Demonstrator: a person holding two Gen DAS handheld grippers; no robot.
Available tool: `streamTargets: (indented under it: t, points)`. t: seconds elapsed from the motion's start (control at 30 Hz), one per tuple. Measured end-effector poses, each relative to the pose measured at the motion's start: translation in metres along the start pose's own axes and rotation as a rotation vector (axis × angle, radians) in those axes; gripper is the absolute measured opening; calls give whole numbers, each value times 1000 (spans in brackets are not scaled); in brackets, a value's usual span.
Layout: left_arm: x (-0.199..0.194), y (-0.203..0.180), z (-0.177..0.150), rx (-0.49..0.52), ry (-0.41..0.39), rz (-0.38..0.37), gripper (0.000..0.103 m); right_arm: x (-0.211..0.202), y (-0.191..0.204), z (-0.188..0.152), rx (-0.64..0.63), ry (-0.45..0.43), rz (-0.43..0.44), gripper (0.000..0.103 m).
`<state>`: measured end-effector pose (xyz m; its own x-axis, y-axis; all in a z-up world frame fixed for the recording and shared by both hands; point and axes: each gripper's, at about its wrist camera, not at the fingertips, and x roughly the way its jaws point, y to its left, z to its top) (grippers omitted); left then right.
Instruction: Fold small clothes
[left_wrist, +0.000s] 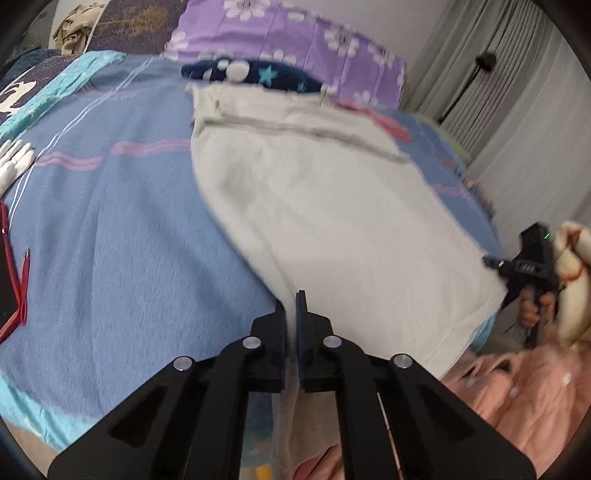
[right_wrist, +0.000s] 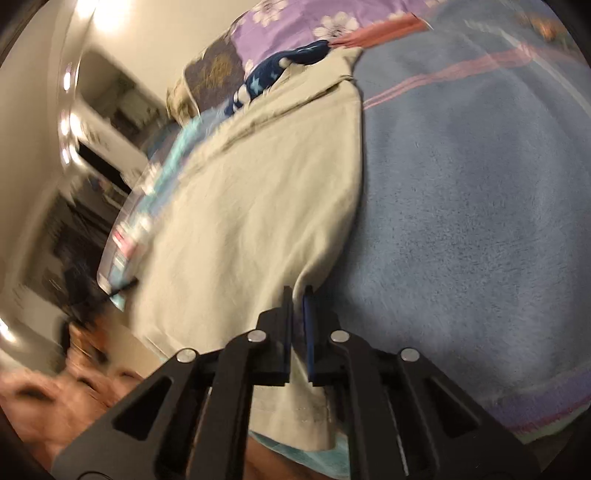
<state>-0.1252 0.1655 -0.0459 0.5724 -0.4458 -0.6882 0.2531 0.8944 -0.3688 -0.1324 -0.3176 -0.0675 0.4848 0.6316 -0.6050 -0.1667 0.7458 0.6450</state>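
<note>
Two claws pinched near corners of a pale garment (left_wrist: 332, 206) spread flat on a bed's blue blanket (left_wrist: 122, 229). Left claw (left_wrist: 291, 306) was clamped on its near-left corner, right claw (right_wrist: 298, 295) on the opposite near corner; purple floral pillow (left_wrist: 295, 33) lay beyond.

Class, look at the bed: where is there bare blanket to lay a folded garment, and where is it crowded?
Free: the blue fleece blanket between the pale cream garment and the white gloves with the red-edged item. Crowded: the head end, where the navy star-print cloth meets the purple floral pillow.
</note>
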Motion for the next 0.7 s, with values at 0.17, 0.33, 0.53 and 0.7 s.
streamTargets:
  t: [0.17,0.33,0.53,0.7]
  points:
    - [-26,-19,32,67,-150,-15,4,-24,26,27,-76,-122,54,4]
    - [-47,-31,75,119,-296,-3,4,-47,57,68,-173,-254,68,4]
    - [-39,-9,143,13,-380,-6,4,-44,74,136,-201,-364,23,4]
    - [-9,6,198,-38,-373,2,4,-19,74,199,-186,-407,-24,0]
